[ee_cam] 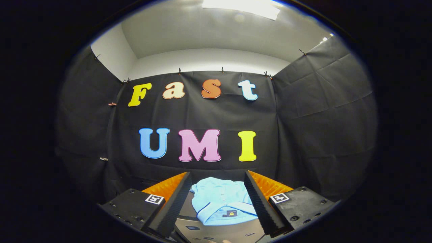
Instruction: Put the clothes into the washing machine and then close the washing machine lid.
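Two fingers of the gripper [217, 184] stand wide apart and hold nothing; they press on no cloth. Between them, just ahead and lower down, lies a light blue shirt [221, 200] (folded, collar toward the camera, with a small dark label at the neck). It rests on the grey top of the washing machine [222, 233], whose surface runs beneath the fingers. Beyond the shirt hangs the booth's black cloth wall [303, 135], and above it a pale ceiling with a bright light panel [241, 6].
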Tool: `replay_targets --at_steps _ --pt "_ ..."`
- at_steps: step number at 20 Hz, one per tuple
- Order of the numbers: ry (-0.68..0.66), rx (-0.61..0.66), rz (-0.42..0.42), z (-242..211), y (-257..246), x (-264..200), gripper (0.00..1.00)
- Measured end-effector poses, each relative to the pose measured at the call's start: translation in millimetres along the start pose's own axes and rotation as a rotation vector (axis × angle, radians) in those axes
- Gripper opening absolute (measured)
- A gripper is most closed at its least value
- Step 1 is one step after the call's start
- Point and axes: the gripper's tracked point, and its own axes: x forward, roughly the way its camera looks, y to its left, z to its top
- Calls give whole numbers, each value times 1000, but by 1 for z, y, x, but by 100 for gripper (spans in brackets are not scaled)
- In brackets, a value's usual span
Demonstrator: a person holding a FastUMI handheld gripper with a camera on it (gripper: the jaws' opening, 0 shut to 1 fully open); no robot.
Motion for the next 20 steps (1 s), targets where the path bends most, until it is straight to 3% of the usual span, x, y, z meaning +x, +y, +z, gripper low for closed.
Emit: replay_targets --at_steps 9,20 --pt "151 6 2 -14 -4 91 98" --pt "426 11 -13 -97 -18 204 99"
